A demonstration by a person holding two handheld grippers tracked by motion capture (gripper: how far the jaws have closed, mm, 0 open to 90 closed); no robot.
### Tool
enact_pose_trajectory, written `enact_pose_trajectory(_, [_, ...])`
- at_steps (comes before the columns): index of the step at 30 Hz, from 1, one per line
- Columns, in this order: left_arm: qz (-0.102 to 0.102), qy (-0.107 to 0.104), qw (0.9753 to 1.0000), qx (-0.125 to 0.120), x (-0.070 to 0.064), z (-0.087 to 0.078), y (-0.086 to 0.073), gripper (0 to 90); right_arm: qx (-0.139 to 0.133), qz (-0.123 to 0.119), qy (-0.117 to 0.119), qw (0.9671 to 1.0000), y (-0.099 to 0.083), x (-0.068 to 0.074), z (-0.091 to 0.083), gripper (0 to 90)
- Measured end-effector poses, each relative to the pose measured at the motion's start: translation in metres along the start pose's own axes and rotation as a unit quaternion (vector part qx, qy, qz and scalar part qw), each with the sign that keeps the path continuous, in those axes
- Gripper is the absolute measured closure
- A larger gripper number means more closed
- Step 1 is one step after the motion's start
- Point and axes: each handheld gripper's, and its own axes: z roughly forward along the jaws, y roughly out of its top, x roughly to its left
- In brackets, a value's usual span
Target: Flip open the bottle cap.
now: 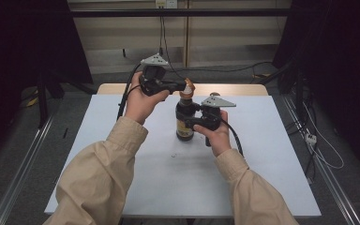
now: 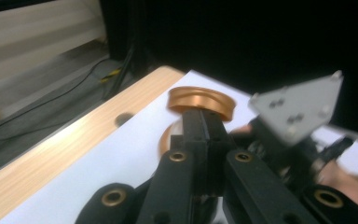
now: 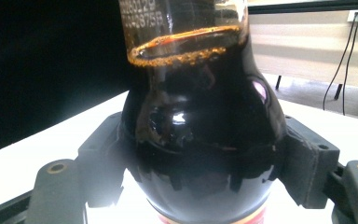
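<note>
With the right gripper (image 1: 193, 118) clamped round the shoulder of the dark glass sauce bottle (image 1: 185, 123) standing mid-table, the left gripper (image 1: 183, 86), pinched on its copper-coloured round cap (image 2: 202, 101), should twist level without tilting the bottle.

Beige sleeves (image 1: 98, 173); black grippers, brass-ringed screw holes, grey three-cornered plates (image 1: 154, 60), black cables.

Dim room, grey floor (image 1: 18, 154), cables (image 1: 326, 157)
</note>
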Motion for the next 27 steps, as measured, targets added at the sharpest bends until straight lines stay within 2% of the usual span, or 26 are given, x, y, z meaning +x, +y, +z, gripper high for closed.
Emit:
enact_pose_trajectory(1, [0.002, 0.005, 1.0000, 0.003, -0.001, 0.002, 0.002, 90.0, 0.000, 0.001, -0.002, 1.0000, 0.000, 0.000, 0.000, 25.8])
enact_pose_trajectory(9, [0.003, 0.001, 1.0000, -0.004, -0.003, 0.006, 0.005, 90.0, 0.000, 0.002, -0.002, 1.0000, 0.000, -0.001, 0.000, 25.7])
enact_pose_trajectory(13, [0.006, 0.001, 1.0000, -0.005, -0.003, 0.001, 0.005, 90.0, -0.002, 0.004, -0.002, 1.0000, 0.000, -0.001, 0.000, 25.4])
enact_pose_trajectory(16, [0.001, -0.012, 0.9999, -0.011, -0.002, -0.007, 0.000, 89.4, 0.001, 0.001, -0.004, 1.0000, 0.001, 0.000, -0.001, 25.0])
enact_pose_trajectory(20, [-0.003, -0.015, 0.9997, -0.018, 0.000, -0.021, -0.013, 72.6, 0.003, -0.008, -0.008, 0.9999, 0.001, 0.000, -0.003, 23.4])
enact_pose_trajectory(23, [-0.002, -0.013, 0.9998, -0.018, 0.002, -0.030, -0.025, 61.6, 0.013, -0.012, -0.018, 0.9997, 0.000, -0.001, -0.006, 14.1])
enact_pose_trajectory(27, [-0.013, -0.012, 0.9995, -0.027, 0.005, -0.039, -0.044, 51.9, 0.020, -0.015, -0.021, 0.9995, -0.004, -0.004, -0.017, 11.9])
